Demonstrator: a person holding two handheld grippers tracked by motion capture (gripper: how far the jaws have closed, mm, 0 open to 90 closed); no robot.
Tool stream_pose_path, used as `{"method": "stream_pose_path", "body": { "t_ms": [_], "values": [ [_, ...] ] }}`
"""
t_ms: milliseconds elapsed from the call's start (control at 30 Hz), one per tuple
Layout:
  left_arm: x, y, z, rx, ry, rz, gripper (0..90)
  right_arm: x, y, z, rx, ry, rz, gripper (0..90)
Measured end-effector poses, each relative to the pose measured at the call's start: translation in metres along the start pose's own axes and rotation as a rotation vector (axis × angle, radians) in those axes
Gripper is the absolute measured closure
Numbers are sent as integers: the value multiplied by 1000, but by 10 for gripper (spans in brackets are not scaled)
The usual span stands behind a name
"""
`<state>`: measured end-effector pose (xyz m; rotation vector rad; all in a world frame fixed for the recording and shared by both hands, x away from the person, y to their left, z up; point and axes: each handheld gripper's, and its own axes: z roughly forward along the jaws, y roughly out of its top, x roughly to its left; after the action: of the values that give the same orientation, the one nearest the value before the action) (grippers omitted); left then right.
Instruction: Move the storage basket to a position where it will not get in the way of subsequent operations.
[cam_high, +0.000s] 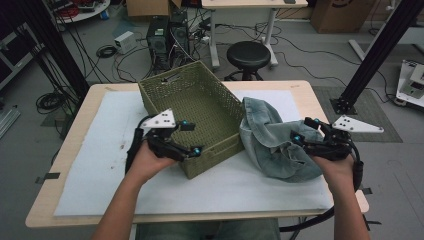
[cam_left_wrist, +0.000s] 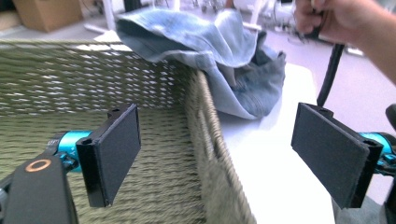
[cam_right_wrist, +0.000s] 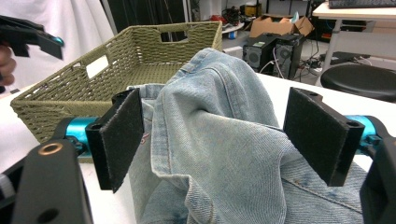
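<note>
both tongs gape wide: my left gripper (cam_high: 192, 137) straddles the near wall of the basket (cam_high: 210, 107), my right gripper (cam_right_wrist: 212, 140) brackets a raised fold of the denim garment (cam_right_wrist: 219, 116) beside it. i judge the grab is next: pinch, lift, carry leftward into the basket.

Dim, even light; slight close-up blur
</note>
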<state>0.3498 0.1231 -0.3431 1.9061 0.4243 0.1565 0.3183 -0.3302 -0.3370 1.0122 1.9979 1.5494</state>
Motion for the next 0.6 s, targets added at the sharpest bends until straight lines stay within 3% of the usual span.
{"method": "stream_pose_path", "body": {
  "t_ms": [233, 300, 400, 433, 467, 500, 600],
  "values": [
    [-5, -8, 35, 140, -4, 5, 188, -1, -1, -1, -1, 1, 4, 208],
    [-6, -12, 39, 189, -4, 16, 278, -2, -1, -1, 0, 0, 6, 208],
    [-9, -13, 37, 212, 14, 45, 504, -3, -2, -2, 0, -4, 8, 208],
    [-11, -13, 36, 227, 47, 89, 584, -3, -2, -2, 1, -7, 10, 208],
    [-12, -14, 37, 237, 67, 117, 589, -3, -2, -2, 1, -6, 9, 208],
    [-13, -14, 37, 245, 71, 135, 673, -3, -2, -2, 2, -6, 10, 208],
    [-12, -13, 38, 257, 41, 136, 746, -3, -3, -1, 4, -6, 12, 208]
  ]
}}
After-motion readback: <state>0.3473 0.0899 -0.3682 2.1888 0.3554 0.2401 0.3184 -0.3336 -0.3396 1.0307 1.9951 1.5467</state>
